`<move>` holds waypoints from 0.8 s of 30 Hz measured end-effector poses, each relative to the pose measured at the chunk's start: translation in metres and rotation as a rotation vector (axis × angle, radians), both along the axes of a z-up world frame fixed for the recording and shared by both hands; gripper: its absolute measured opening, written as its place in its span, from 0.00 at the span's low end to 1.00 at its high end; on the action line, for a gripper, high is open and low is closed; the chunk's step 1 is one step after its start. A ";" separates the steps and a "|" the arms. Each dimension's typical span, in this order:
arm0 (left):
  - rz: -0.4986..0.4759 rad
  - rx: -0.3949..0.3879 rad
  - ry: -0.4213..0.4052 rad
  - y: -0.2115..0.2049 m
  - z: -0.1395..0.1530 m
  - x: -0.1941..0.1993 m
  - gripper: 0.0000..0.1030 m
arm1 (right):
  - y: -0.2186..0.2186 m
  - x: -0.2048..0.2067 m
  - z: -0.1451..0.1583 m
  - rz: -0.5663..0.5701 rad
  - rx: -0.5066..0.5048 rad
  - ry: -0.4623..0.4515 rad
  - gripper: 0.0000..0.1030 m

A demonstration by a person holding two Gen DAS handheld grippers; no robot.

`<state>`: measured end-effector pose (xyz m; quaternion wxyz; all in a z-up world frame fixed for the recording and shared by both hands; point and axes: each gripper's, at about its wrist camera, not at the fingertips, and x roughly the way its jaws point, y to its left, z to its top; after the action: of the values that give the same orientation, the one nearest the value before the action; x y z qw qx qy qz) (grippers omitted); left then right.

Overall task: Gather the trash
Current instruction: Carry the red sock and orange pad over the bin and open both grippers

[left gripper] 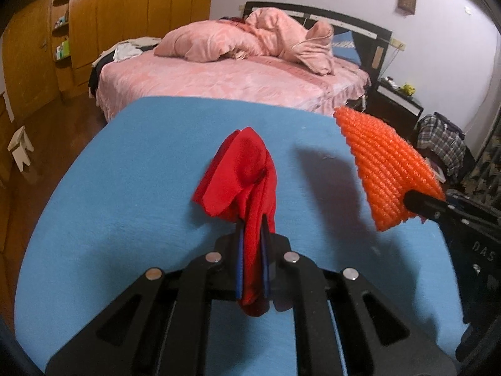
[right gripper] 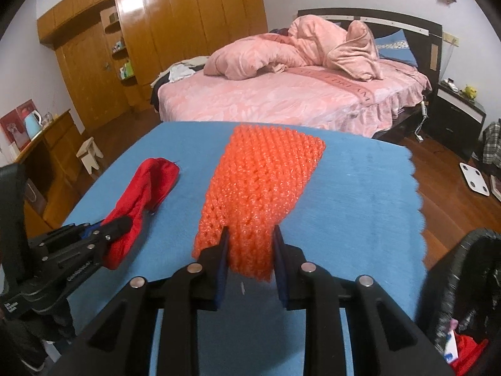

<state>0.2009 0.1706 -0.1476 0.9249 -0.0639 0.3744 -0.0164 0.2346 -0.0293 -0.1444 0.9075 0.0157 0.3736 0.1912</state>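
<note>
My left gripper [left gripper: 252,219] is shut on a crumpled red cloth [left gripper: 241,172] and holds it just above the blue cloth-covered table [left gripper: 125,188]. My right gripper [right gripper: 250,233] is shut on an orange foam net sleeve [right gripper: 263,181], lifted over the table. The orange net [left gripper: 388,166] and the right gripper [left gripper: 410,200] show at the right of the left wrist view. The red cloth [right gripper: 141,200] and the left gripper [right gripper: 120,224] show at the left of the right wrist view.
A black-lined trash bin [right gripper: 469,297] with red and white scraps inside stands at the table's right side. A pink bed [right gripper: 297,94] lies beyond the table, a wooden wardrobe [right gripper: 188,25] behind it. A small white stool [right gripper: 90,153] and a white scale [right gripper: 474,178] sit on the floor.
</note>
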 end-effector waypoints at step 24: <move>-0.144 -0.017 -0.127 -0.089 0.069 -0.071 0.08 | -0.081 -0.084 0.053 -0.074 0.029 -0.105 0.25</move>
<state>0.1303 0.0817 -0.0787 0.9427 -0.0436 0.3183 -0.0898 0.1507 -0.1099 -0.0910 0.9320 0.0325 0.3220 0.1632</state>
